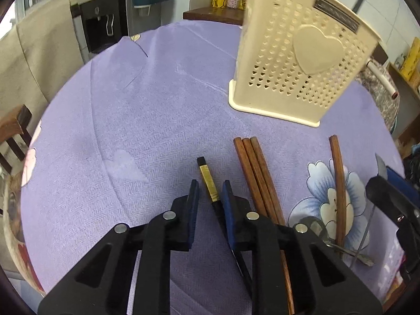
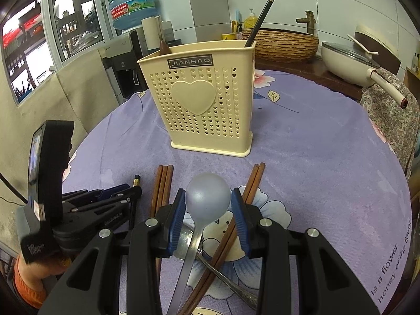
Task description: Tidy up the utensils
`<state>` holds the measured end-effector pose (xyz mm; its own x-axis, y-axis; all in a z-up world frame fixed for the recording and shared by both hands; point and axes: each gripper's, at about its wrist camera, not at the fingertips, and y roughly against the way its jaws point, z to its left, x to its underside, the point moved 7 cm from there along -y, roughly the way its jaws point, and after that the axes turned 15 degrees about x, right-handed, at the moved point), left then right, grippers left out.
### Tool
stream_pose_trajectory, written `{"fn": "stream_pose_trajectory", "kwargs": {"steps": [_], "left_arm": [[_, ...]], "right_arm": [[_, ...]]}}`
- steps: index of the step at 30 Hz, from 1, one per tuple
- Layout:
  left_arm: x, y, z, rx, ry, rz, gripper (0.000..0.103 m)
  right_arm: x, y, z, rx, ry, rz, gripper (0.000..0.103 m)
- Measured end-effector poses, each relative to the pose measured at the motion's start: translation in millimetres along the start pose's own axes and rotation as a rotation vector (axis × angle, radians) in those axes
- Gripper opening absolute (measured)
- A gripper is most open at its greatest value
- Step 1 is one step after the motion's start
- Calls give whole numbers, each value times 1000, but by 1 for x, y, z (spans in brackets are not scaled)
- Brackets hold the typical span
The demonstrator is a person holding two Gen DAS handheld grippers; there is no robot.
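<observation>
A cream perforated utensil holder [image 2: 207,99] with a heart stands on the purple tablecloth; it also shows in the left wrist view [image 1: 296,60]. A black chopstick [image 2: 260,18] stands inside it. My left gripper [image 1: 210,197] is open, its fingers either side of a black chopstick with a gold band [image 1: 208,181] lying on the cloth. Three brown chopsticks [image 1: 256,170] lie just right of it. My right gripper [image 2: 208,210] is open around the bowl of a metal spoon [image 2: 207,197]. A brown chopstick pair [image 2: 236,210] and a second spoon [image 2: 189,239] lie under it.
The round table [image 2: 328,157] carries a floral purple cloth. A white pan [image 2: 349,63] and a woven basin [image 2: 283,42] stand behind it, a water dispenser [image 2: 123,60] at back left. One more brown chopstick [image 1: 340,183] lies on the flower print.
</observation>
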<state>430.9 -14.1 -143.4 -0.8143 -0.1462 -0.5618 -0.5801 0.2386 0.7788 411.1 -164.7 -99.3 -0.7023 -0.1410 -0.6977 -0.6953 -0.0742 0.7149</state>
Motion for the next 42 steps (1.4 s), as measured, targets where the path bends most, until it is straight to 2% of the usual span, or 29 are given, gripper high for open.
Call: {"fn": "stream_pose_trajectory", "kwargs": {"steps": [2,8,14,23,26,29,34,35,36,39,42], "left_arm": [[1,-2,-5,-41,-28,-6,19],[0,-2,-7,-72,-9,-7,18],[3,-3,-14,-90,0,-20,10],[-4,-4,-11,-15,49,-22,7],[-7,4,-10,8,55,-45,7],[-14,23,-12,51,57,-88,7],[-32,76,-18,135,45,-193,7],[-36,89,-19,144,34,-222,7],[-39,102,-20,151,23,-247,7],[-45,129,-23,168,-4,-297,7],[-48,140,-23,167,-12,-318,7]], "right_arm": [[0,0,0,0,2,-2,35],[1,-1,-3,-10,-7,-2,35],[2,0,-6,-19,-10,-6,35],[1,5,-8,-23,-8,-42,35],[1,8,-10,-34,-10,-46,35],[-3,16,-11,-56,-15,-62,35],[-17,42,-13,-99,-11,-117,35],[-20,48,-13,-109,-7,-127,26],[-23,53,-12,-118,3,-132,5],[-29,60,-11,-118,20,-143,5],[-28,51,-7,-108,30,-118,5]]}}
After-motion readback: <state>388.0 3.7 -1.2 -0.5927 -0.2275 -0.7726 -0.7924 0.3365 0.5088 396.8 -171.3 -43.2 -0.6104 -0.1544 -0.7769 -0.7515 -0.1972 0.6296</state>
